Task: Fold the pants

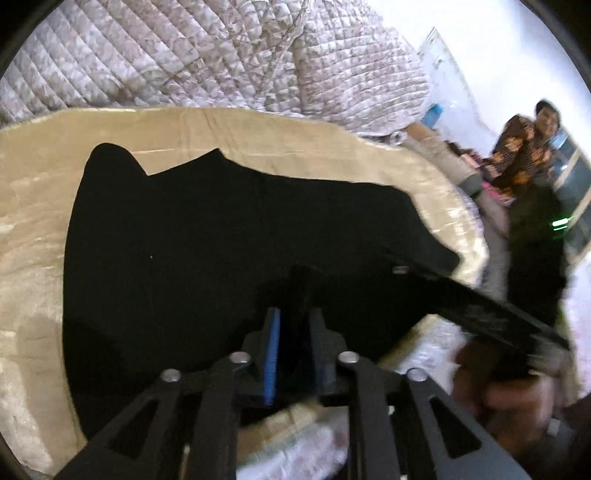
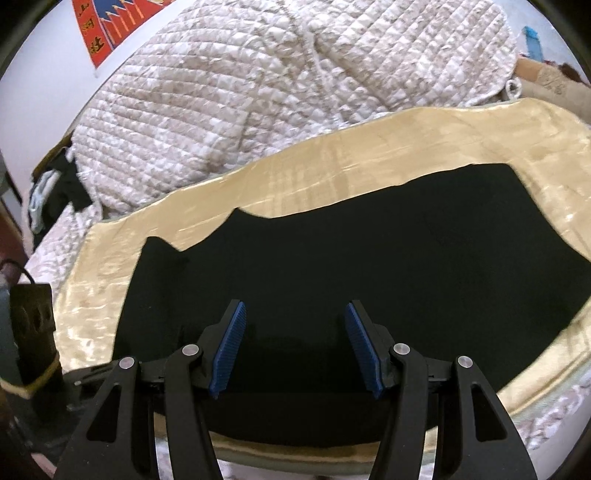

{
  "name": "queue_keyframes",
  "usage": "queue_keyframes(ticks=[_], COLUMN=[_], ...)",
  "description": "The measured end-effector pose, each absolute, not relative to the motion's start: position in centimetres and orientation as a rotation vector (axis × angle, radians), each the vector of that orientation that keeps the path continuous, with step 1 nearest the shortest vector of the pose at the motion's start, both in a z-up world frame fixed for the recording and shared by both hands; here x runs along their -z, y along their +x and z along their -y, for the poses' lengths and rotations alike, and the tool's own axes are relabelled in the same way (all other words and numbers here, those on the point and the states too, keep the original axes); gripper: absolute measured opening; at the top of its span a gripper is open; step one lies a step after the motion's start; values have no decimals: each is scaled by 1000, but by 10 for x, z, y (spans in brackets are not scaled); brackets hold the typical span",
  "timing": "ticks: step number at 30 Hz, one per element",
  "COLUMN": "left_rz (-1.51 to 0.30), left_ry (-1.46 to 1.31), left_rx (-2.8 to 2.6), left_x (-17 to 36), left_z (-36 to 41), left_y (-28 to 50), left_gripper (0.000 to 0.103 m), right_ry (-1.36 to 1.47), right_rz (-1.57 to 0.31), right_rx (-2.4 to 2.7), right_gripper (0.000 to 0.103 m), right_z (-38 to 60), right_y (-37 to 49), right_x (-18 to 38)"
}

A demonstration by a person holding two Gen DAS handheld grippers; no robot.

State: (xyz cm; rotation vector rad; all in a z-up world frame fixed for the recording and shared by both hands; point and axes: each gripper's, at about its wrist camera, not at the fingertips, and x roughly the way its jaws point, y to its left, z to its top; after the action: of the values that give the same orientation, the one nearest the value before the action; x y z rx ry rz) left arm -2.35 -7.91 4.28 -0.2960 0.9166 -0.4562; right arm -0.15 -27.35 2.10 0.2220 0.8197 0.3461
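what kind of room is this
Most likely a bedroom: the black pants lie on a tan cloth spread over a bed, a rumpled quilted bedspread is heaped behind, and a red hanging is on the wall.

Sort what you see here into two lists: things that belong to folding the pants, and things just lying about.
Belongs to the job:
- black pants, spread flat
- beige mat beneath them
- left gripper
- right gripper, open above the pants

Just lying about:
- quilted bedspread, bunched behind the mat
- red wall hanging
- dark clothes at the bed's edge
- seated person in the background
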Motion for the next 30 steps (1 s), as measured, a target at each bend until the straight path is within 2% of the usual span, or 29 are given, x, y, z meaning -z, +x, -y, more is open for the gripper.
queue_keyframes(ticks=[2,6,12,18,25,27,28,29,30], left_rz=[-894,-811,-805,-846,-845,-847,-849,-853,-855], left_ry=[-307,-276,-232,-281,-269,-261,-258,-255,-255], left_rx=[474,370,239,210,186,180,176,172,168], left_x=[-53,-75,-70,-48,-46,-45,-44,-43,-42], left_z=[67,38,13,-3,-9,-8,-7,-6,-6], left_y=[-32,-29,-1,6,6,7,8,9,10], left_gripper=[24,37,37,37,37,37,37,37,37], right_ry=[253,314,286,225,230,228,237,256,285], right_rz=[-838,-871,-973,-973,-975,-974,-978,-982,-992], right_rx=[-394,-478,-552,-553,-617,-602,-593,-577,-558], right_gripper=[56,56,56,56,56,50,41,28,21], right_z=[270,258,233,214,197,199,200,204,208], right_y=[2,15,51,69,63,66,69,73,77], right_x=[-19,-13,5,11,10,13,14,16,19])
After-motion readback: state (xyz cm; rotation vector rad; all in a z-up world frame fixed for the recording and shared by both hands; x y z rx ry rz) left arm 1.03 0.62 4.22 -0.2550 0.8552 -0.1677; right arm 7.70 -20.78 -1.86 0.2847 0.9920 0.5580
